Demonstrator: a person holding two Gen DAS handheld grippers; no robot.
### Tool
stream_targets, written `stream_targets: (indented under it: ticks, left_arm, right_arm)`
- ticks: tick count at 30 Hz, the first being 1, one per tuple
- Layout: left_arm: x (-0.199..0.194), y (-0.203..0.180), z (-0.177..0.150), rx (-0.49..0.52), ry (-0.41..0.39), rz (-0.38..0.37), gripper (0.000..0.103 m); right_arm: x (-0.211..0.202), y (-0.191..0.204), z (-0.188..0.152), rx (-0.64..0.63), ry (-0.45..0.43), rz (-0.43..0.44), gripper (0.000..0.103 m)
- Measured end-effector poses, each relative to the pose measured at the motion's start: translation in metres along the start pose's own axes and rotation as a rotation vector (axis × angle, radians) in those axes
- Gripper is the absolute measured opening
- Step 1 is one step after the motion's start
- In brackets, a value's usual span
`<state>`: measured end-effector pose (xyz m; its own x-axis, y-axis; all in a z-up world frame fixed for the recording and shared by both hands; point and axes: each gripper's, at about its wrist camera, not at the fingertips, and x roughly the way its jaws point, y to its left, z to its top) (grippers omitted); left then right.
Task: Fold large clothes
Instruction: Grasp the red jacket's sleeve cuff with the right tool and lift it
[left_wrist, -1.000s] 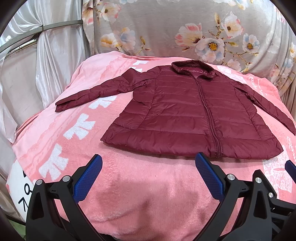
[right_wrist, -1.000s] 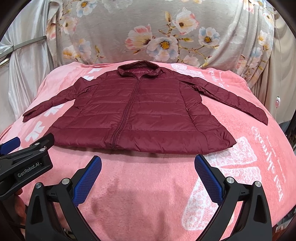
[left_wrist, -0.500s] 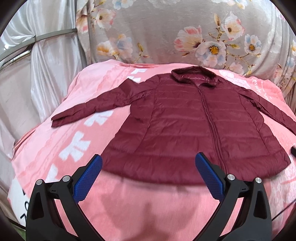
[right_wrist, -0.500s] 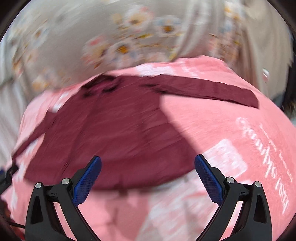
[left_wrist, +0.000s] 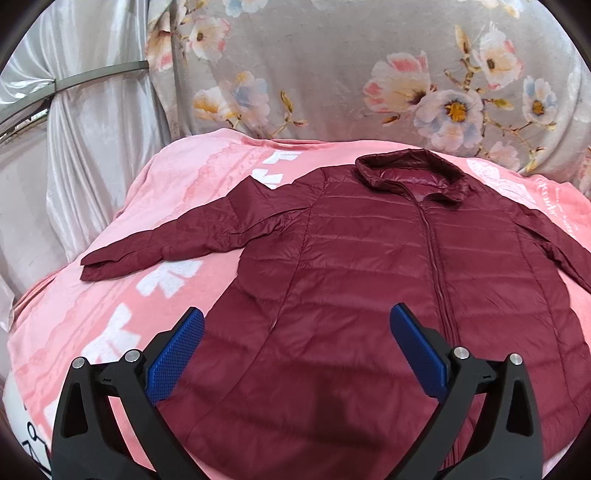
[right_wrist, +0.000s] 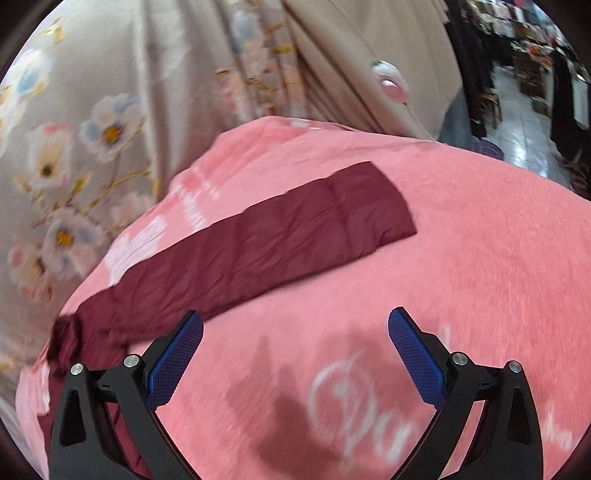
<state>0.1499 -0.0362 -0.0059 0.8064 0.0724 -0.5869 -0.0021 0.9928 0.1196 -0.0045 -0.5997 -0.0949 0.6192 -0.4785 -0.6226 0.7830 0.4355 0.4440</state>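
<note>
A dark red quilted jacket (left_wrist: 369, 266) lies flat and face up on the pink blanket (left_wrist: 184, 184), zip closed, collar at the far end, both sleeves spread out. Its left sleeve (left_wrist: 177, 240) stretches toward the left edge. My left gripper (left_wrist: 295, 354) hovers open over the jacket's lower left front, nothing between its blue pads. In the right wrist view the jacket's right sleeve (right_wrist: 266, 251) runs diagonally, cuff at the upper right. My right gripper (right_wrist: 295, 354) is open above bare blanket (right_wrist: 480, 258) just below that sleeve.
A grey floral cloth (left_wrist: 369, 74) hangs behind the bed, with silvery drapes (left_wrist: 74, 129) at the left. Beige fabric (right_wrist: 351, 55) and a tiled shop aisle (right_wrist: 524, 103) lie beyond the bed's right side. White print (right_wrist: 351, 398) marks the blanket near my right gripper.
My left gripper has moved forward from the hem to over the jacket body. My right gripper has swung right, from facing the whole jacket to facing its right sleeve.
</note>
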Motion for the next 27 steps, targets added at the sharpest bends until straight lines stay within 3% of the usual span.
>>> stream_targets:
  ticks: [4,9,12,14,17,22,27]
  left_arm:
    - [0.034,-0.008,0.003,0.015,0.025,0.086,0.098]
    - [0.062,-0.012,-0.006,0.023,0.054,0.088,0.098]
    - [0.081,-0.017,-0.021,0.053,0.100,0.099,0.098]
    - [0.088,-0.020,-0.024,0.068,0.139,0.096,0.098]
    - [0.090,-0.017,-0.025,0.052,0.153,0.076,0.098]
    - [0.093,-0.014,-0.027,0.031,0.175,0.055,0.098]
    - [0.093,-0.014,-0.027,0.021,0.168,0.057,0.098]
  right_arm:
    - [0.030,-0.013,0.012,0.058,0.015,-0.023,0.098]
    - [0.047,-0.022,0.017,0.129,-0.012,-0.062,0.091]
    - [0.057,-0.015,0.026,0.111,-0.015,-0.070,0.060]
    - [0.061,-0.010,0.029,0.094,-0.015,-0.062,0.022]
    - [0.057,0.018,0.035,0.021,-0.066,-0.064,0.010]
    - [0.022,0.113,0.027,-0.158,-0.174,0.095,0.009]
    - [-0.025,0.247,-0.037,-0.441,-0.137,0.394,0.009]
